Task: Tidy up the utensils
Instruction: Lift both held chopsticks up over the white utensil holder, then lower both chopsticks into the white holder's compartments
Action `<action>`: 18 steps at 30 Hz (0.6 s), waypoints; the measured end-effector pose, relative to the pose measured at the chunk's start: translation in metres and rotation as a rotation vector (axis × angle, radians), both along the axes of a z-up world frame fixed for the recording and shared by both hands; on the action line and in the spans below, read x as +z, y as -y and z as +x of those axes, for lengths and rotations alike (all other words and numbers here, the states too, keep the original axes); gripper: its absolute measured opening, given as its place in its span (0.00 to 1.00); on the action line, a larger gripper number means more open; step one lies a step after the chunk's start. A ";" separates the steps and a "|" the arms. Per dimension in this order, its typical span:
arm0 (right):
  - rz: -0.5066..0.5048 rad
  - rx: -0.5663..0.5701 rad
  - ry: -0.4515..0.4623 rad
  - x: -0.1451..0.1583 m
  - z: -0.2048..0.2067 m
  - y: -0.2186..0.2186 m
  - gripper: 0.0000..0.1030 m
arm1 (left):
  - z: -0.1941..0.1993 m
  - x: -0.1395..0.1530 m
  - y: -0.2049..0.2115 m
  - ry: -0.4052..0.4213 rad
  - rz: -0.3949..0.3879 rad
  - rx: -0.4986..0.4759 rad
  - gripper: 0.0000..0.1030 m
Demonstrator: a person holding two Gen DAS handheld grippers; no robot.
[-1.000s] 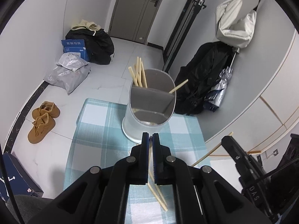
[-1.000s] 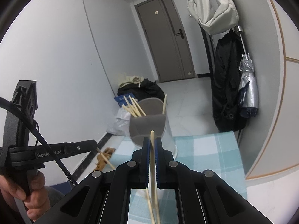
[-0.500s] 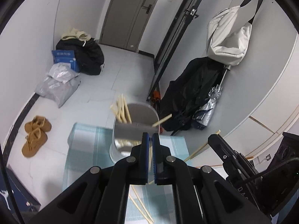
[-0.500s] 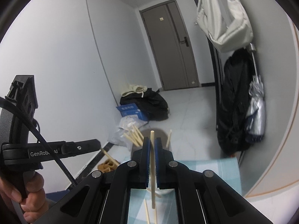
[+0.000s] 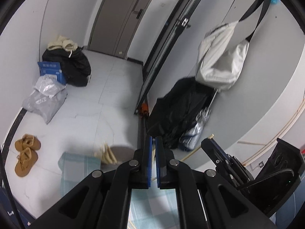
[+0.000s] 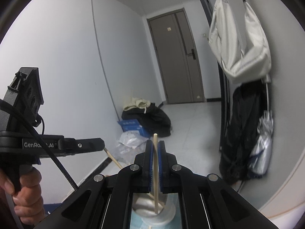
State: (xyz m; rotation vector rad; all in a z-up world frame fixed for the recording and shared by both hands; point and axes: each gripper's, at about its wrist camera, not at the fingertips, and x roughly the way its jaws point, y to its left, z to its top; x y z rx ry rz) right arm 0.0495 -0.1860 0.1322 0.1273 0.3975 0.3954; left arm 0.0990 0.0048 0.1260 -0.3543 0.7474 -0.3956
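Observation:
My left gripper (image 5: 153,143) is shut on a pale wooden chopstick (image 5: 153,157), seen as a thin sliver between its blue pads. Just past its fingers, low in the left wrist view, the grey utensil holder (image 5: 122,149) stands on the teal checked cloth (image 5: 76,164) with several chopsticks (image 5: 106,153) in it. My right gripper (image 6: 155,145) is shut on an upright chopstick (image 6: 156,164) whose lower end hangs over the holder (image 6: 148,212). Each gripper shows in the other's view: the right gripper (image 5: 211,145) and the left gripper (image 6: 101,145), each with its stick poking out.
A person's hand (image 6: 24,189) holds the left gripper's handle. On the floor beyond lie brown shoes (image 5: 26,152), a grey plastic bag (image 5: 45,99), a blue box (image 5: 50,70) and black bags (image 5: 74,66). A white bag (image 5: 223,61) and black coat (image 5: 181,105) hang on the right wall.
Both grippers have risen with their chopsticks still clamped. The holder and cloth have dropped to the bottom of both views, and more floor and wall show.

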 end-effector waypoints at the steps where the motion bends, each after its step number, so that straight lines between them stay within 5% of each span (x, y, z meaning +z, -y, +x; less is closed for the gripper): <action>1: 0.003 0.004 0.009 0.005 0.003 0.001 0.04 | 0.002 0.005 -0.003 0.008 -0.009 0.004 0.00; 7: 0.007 0.020 0.050 0.030 0.025 0.000 0.04 | 0.015 0.024 -0.010 0.046 -0.013 0.013 0.00; 18: -0.056 0.069 0.060 0.025 0.061 -0.026 0.04 | 0.033 -0.002 -0.019 0.004 0.049 0.065 0.00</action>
